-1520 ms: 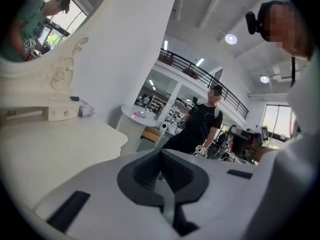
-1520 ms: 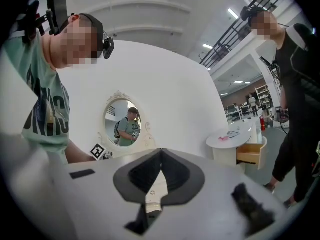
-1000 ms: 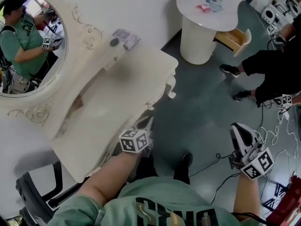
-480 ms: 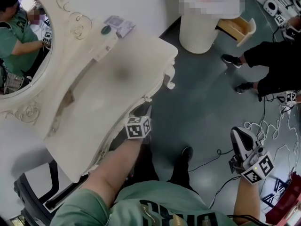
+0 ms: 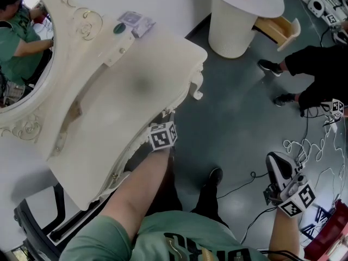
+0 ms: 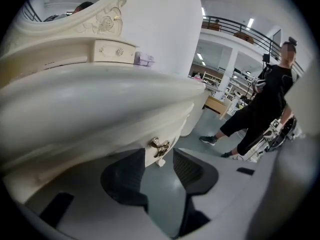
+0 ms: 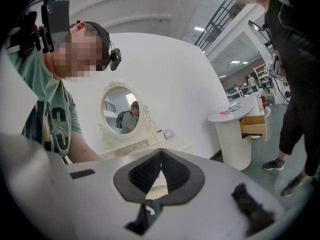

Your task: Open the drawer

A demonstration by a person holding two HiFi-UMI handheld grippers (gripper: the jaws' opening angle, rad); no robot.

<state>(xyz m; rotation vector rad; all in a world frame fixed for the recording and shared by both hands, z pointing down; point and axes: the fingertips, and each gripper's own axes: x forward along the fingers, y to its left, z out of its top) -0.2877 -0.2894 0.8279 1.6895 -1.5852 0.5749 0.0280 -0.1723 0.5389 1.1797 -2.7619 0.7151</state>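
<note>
The cream dressing table (image 5: 136, 86) has a curved drawer front (image 6: 115, 131) below its top, with a small brass handle (image 6: 160, 147). My left gripper (image 6: 159, 160) points down at that front. Its jaws are opening, and the handle stands just beyond the tips, in line with the gap, untouched. In the head view only the left gripper's marker cube (image 5: 163, 136) shows at the table's front edge, and the jaws are hidden under the tabletop. My right gripper (image 5: 278, 167) hangs over the floor at the right, away from the table. Its pads (image 7: 161, 156) meet on nothing.
An oval mirror (image 5: 24, 42) backs the dressing table. A round white pedestal table (image 5: 239, 20) with a wooden drawer pulled out (image 5: 280, 31) stands beyond. A person in black (image 5: 315, 69) stands at the right, with cables (image 5: 310, 151) on the floor. A black chair (image 5: 38, 222) is behind me.
My left gripper has sunk and shifted along the table's front edge towards the corner. The right gripper has dropped a little lower.
</note>
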